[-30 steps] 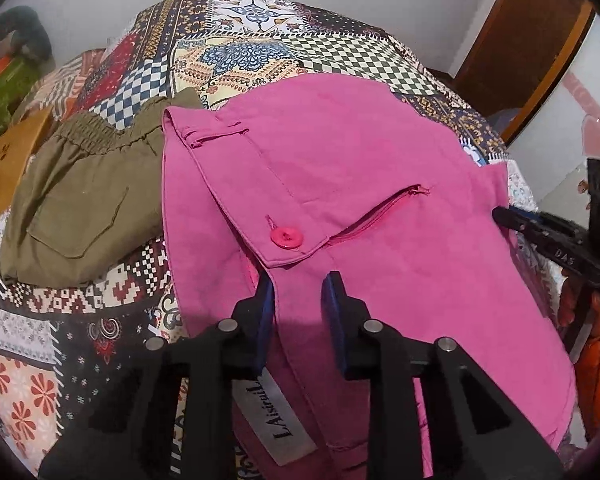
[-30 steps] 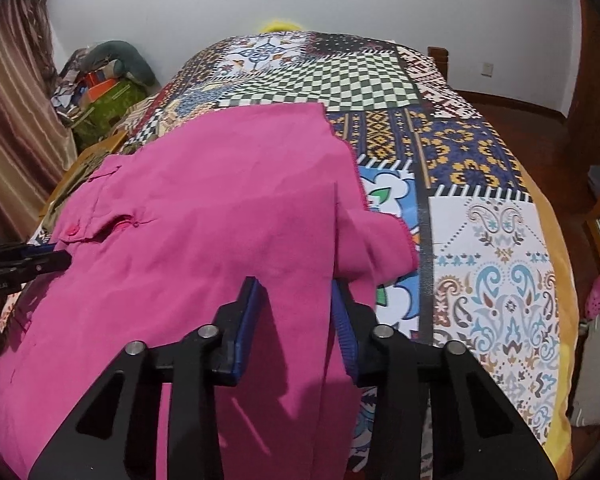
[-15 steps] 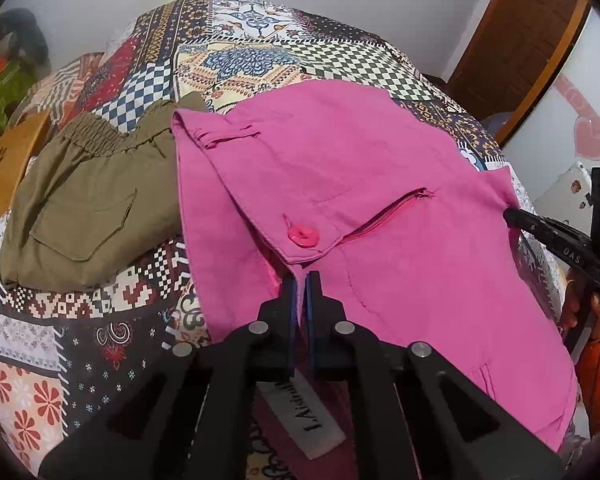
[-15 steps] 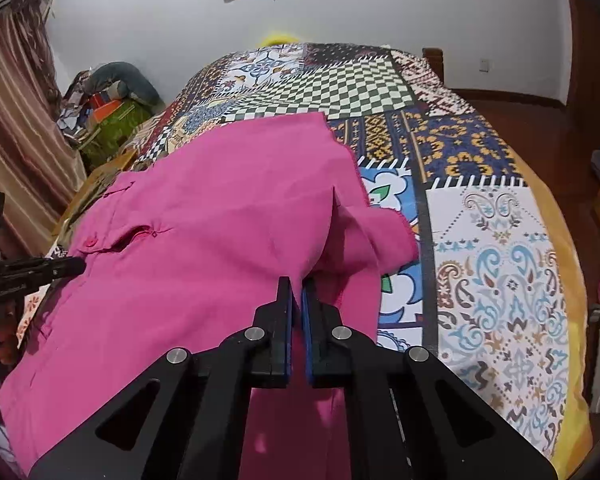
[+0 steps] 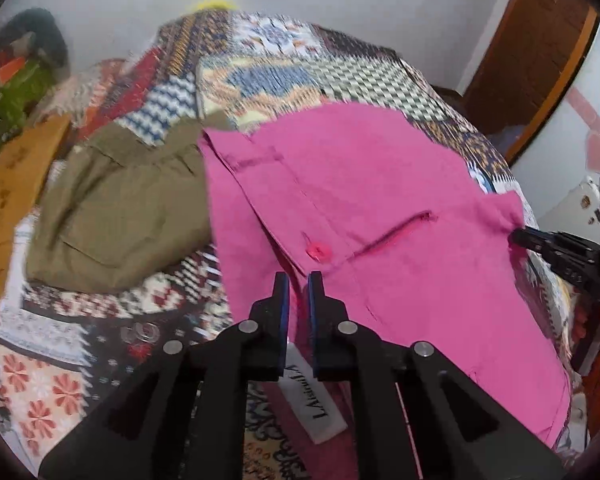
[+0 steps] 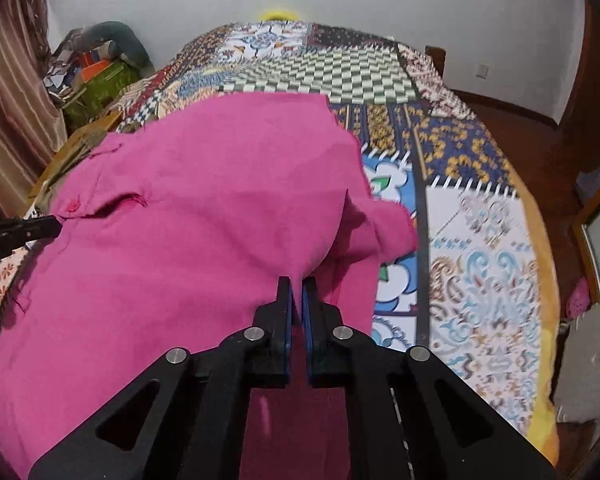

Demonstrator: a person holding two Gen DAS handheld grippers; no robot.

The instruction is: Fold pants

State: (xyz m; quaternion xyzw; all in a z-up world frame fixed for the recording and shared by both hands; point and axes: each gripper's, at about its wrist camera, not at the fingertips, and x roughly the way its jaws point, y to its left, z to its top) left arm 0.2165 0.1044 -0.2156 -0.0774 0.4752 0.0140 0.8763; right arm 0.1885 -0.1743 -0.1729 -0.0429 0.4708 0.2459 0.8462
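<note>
Pink pants (image 5: pixel 380 200), pink button (image 5: pixel 318 251) near the fly, white label (image 5: pixel 320 408) reading "LAisiuaLA" at 6 o'clock; left gripper (image 5: pixel 298 292) and right gripper (image 6: pixel 296 296) both pinch the fabric.

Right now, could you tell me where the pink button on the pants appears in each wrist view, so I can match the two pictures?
Left wrist view: the pink button sits just below centre, directly above the left gripper, on the pink pants.
Right wrist view: it is at the far left, mid-height, just above the left gripper's tip.
Shared landmark: the slit pocket beside the button.
</note>
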